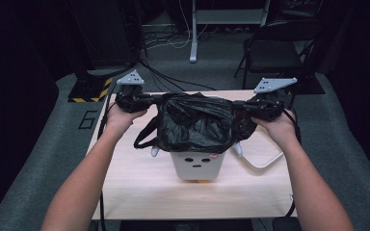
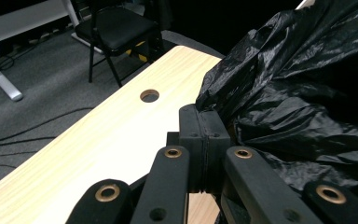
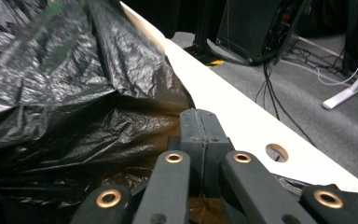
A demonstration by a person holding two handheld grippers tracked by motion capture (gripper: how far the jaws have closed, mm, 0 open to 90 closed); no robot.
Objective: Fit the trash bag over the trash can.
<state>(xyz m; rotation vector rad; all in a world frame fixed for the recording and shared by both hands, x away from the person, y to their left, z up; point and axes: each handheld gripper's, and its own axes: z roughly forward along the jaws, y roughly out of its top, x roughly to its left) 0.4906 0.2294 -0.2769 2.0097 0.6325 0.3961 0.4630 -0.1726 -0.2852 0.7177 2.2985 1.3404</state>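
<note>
Both pairs of jaws were pinched tight, each on an edge of one black bag (image 1: 195, 122). The left gripper (image 1: 150, 101) held the bag's left edge and the right gripper (image 1: 241, 105) held its right edge, so the bag hung stretched between them. There were two hands (image 1: 120, 118), one on each gripper, arms reaching forward. Under the bag stood one white bin (image 1: 196, 166) on one wooden table (image 1: 139, 187). One black chair (image 1: 270, 50) stood far behind.

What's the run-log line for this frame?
left gripper: shut on black bag | right gripper: shut on black bag | bag over white bin
</note>
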